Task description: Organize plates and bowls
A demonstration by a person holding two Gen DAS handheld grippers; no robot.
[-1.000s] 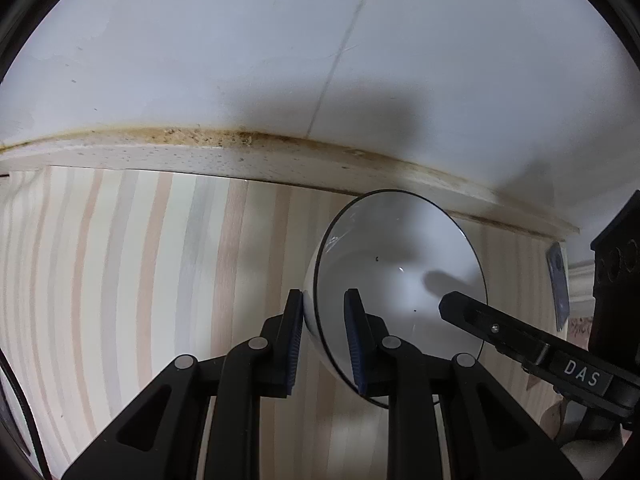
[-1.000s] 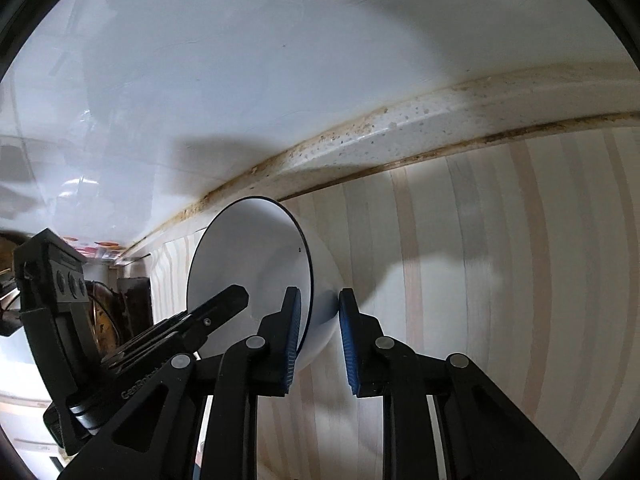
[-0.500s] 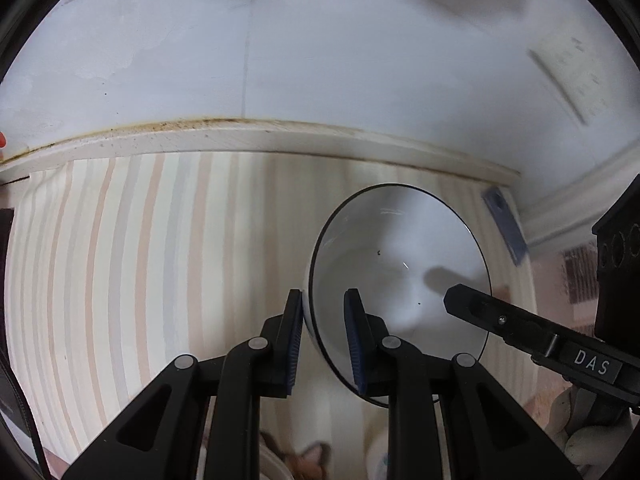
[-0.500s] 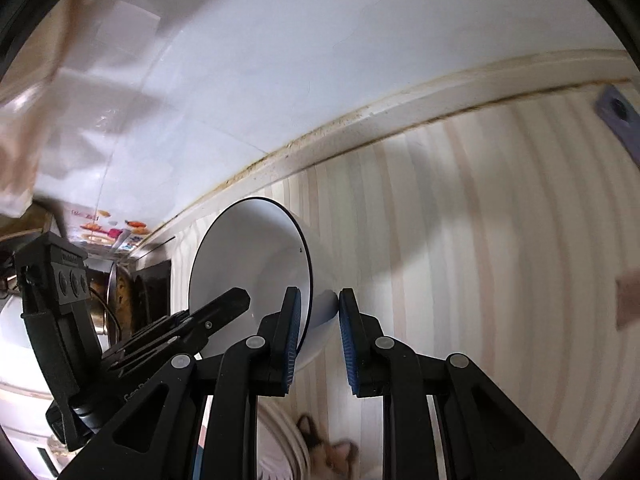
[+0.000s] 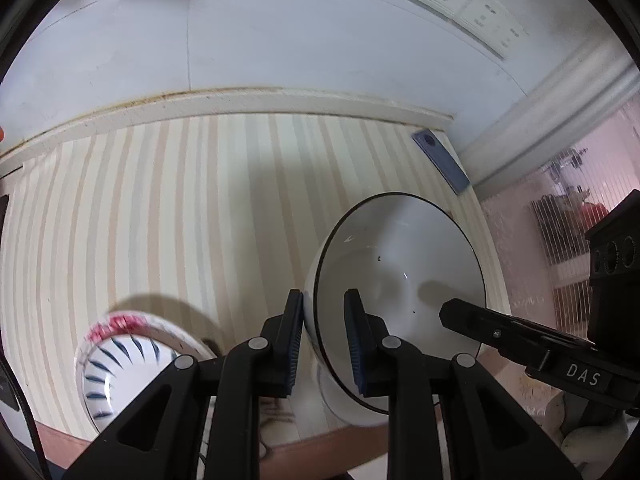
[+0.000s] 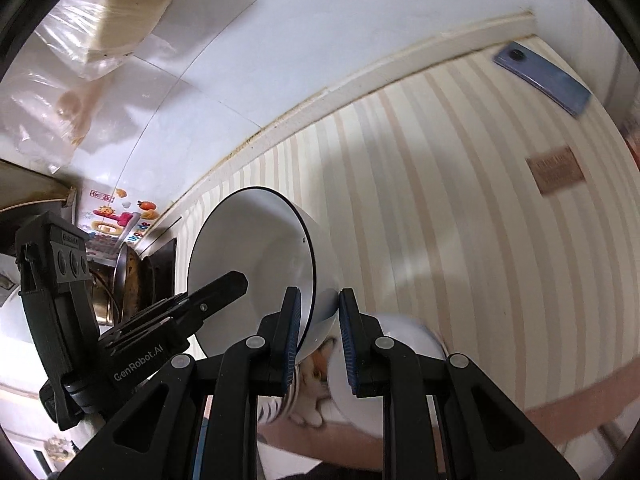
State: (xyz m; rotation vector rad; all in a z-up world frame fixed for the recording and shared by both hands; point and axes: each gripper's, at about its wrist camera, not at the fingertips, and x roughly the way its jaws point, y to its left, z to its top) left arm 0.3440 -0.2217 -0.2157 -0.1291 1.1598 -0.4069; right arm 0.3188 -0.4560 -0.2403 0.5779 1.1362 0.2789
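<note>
A white bowl with a thin dark rim (image 5: 400, 280) is held up above the striped table (image 5: 180, 208) by both grippers. My left gripper (image 5: 323, 336) is shut on its near rim. My right gripper (image 6: 319, 336) is shut on the opposite rim, and the bowl also shows in the right wrist view (image 6: 256, 264). The right gripper's body shows in the left wrist view (image 5: 540, 344), the left gripper's body in the right wrist view (image 6: 120, 320). Below, a bowl with blue strokes and a red rim (image 5: 120, 356) stands on the table beside another white dish (image 6: 392, 376).
A blue phone (image 5: 440, 160) lies at the table's far right by the wall; it also shows in the right wrist view (image 6: 544, 76). A brown label (image 6: 554, 170) lies on the table. A wall socket (image 5: 464, 4) is above. A pan and stove (image 6: 132, 280) are at left.
Both grippers with the white bowl have tilted and moved back from the wall. The patterned bowl, other dishes and the table's front edge have come into view below.
</note>
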